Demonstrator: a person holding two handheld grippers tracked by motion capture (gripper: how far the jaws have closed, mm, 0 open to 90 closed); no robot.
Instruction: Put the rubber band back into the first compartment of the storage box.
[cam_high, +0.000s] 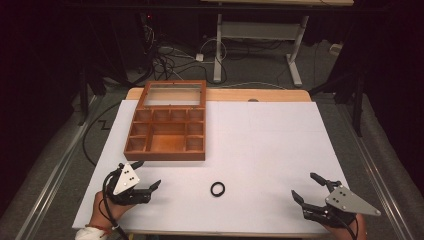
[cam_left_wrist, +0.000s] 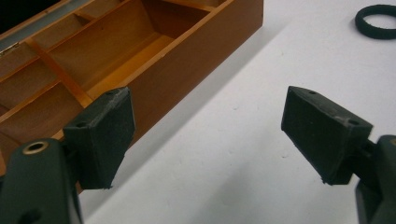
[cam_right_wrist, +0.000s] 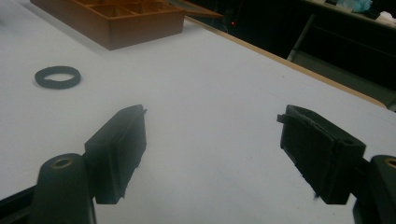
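Both tongs, left (cam_high: 148, 176) and right (cam_high: 307, 186), gape wide and empty at the white worktop's (cam_high: 270, 150) near edge; small black rubber ring (cam_high: 217, 189) between, wooden compartment box (cam_high: 167, 130) cropped in gripper views

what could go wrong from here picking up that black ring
The black ring lies flat on the white table cover, so the fingers could scrape or skid it away instead of gripping it. The left gripper sits close to the wooden box and might bump it when swinging over.
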